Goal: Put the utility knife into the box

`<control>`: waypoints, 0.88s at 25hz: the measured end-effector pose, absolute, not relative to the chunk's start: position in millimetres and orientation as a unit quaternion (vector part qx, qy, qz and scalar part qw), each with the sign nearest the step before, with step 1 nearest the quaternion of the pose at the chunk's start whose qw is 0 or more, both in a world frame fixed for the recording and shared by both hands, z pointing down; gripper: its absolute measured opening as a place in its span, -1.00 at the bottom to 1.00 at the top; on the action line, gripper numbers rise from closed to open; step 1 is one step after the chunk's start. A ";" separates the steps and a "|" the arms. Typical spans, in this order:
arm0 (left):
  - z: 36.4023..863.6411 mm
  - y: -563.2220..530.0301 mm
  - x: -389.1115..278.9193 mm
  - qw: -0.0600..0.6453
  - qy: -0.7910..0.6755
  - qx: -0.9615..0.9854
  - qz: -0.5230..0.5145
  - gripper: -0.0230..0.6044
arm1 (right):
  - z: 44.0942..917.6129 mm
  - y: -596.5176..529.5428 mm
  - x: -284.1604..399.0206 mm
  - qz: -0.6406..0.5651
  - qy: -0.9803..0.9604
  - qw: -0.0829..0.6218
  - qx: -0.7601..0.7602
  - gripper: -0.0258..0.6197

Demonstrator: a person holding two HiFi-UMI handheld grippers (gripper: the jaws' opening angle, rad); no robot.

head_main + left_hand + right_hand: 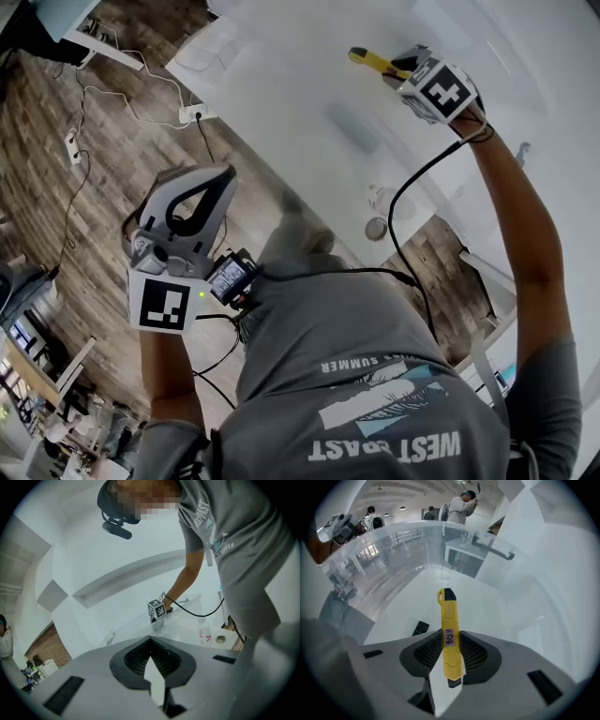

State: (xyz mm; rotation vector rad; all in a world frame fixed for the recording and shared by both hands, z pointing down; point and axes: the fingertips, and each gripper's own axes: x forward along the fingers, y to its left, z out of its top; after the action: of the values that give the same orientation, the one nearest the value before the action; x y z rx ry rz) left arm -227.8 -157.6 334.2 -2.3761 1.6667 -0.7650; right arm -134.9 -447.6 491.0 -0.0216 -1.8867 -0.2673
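Note:
The yellow utility knife (450, 625) with black ends sits upright between the jaws of my right gripper (450, 656), which is shut on its lower half. In the head view that gripper (401, 73) is stretched far out over the white table, the knife (370, 61) sticking out to the left. A clear plastic box surrounds the knife tip, its transparent wall (417, 531) curving across the far side. My left gripper (217, 180) is held near the body, jaws together and empty. From the left gripper view (152, 667) the box (187, 606) and the right gripper's marker cube are far ahead.
A small black object (420, 628) lies on the box floor. A water bottle (205, 632) and a round tape-like ring (220, 639) stand at the table's edge. A power strip (192, 114) and cables lie on the wooden floor. People (461, 506) stand in the background.

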 end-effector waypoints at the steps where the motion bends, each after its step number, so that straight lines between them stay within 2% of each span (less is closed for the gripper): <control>1: 338.1 -158.4 -230.7 0.064 0.555 -0.789 -0.254 -0.90 | 505.5 -450.7 -139.6 -0.107 -0.803 0.586 -0.014 -0.54; 10: 356.7 -172.9 -252.8 0.038 0.559 -0.788 -0.255 -0.90 | 597.2 -461.5 -167.5 -0.023 -0.780 0.625 -0.037 -0.54; 22: 363.4 -178.5 -257.1 0.038 0.551 -0.794 -0.254 -0.90 | 628.3 -445.7 -162.5 0.020 -0.765 0.642 -0.052 -0.52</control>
State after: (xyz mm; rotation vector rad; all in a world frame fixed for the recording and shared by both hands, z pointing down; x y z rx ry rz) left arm -257.1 -178.5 363.4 -2.4355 1.6919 -0.7799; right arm -162.5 -445.7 628.3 -0.1195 -1.7436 0.0448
